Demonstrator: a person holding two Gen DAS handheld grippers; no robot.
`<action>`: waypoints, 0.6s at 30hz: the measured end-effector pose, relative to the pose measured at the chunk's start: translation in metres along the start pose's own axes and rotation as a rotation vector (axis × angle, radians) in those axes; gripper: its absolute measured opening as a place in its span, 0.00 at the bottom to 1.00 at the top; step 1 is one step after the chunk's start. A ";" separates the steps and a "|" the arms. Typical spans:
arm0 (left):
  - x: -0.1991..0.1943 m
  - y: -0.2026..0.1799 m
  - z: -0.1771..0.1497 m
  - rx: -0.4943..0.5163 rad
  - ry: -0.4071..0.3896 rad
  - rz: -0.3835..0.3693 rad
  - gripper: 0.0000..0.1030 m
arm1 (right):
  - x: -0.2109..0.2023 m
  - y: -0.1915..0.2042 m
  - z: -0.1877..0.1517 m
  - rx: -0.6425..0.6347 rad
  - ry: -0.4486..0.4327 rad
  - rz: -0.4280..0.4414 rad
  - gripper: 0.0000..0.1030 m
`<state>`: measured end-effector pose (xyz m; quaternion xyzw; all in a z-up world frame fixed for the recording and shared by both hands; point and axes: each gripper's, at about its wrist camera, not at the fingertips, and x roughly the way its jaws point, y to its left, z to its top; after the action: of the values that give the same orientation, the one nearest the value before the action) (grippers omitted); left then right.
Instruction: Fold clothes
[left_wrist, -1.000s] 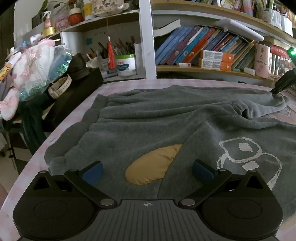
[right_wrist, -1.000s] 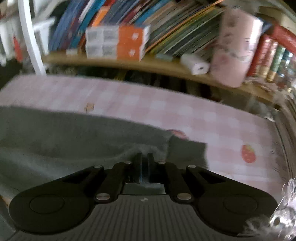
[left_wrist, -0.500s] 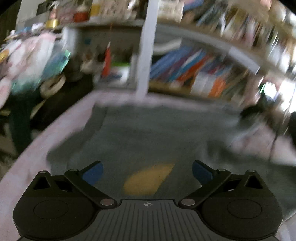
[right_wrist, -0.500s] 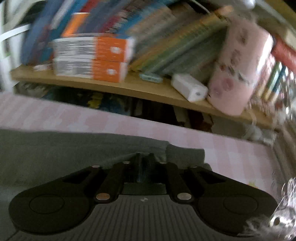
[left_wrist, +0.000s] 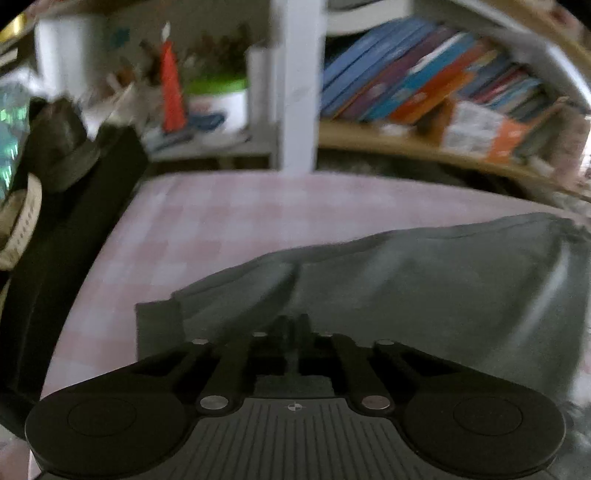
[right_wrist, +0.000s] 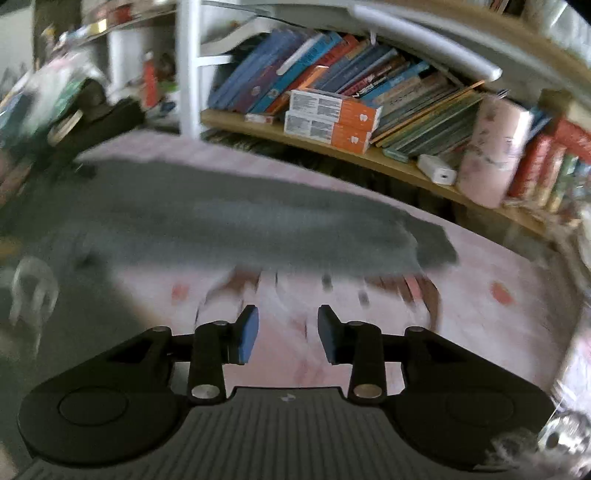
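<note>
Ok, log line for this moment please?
left gripper: shut on grey sweatshirt | right gripper: open, above pink checked tablecloth | fold: unfinished

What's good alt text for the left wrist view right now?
The left gripper is shut on the edge of a grey sweatshirt lying on a pink checked tablecloth. Behind it, blurred, stands a bookshelf of leaning books.

garment (left_wrist: 424, 291) on table (left_wrist: 221, 229), cuff (left_wrist: 159, 325) at left end | left hand-held gripper (left_wrist: 293, 325) on garment beside cuff | right hand-held gripper (right_wrist: 287, 332) above bare table, before sleeve (right_wrist: 258, 229) | shelf (right_wrist: 369, 155) behind table, books (right_wrist: 332, 74) and boxes (right_wrist: 328, 122) on shelf
</note>
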<state>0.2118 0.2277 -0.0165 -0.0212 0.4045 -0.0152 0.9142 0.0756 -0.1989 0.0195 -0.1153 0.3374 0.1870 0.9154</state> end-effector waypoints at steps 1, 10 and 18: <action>0.000 0.003 0.001 -0.014 -0.006 0.013 0.01 | -0.013 0.002 -0.013 -0.001 0.002 -0.003 0.32; 0.002 0.027 0.007 -0.145 -0.065 0.132 0.04 | -0.065 -0.015 -0.078 0.182 0.006 -0.084 0.39; -0.117 0.001 -0.055 -0.046 -0.227 -0.082 0.26 | -0.064 -0.018 -0.100 0.213 0.054 -0.084 0.41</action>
<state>0.0926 0.2330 0.0335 -0.0602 0.2974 -0.0409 0.9520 -0.0193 -0.2659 -0.0114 -0.0365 0.3749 0.1084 0.9200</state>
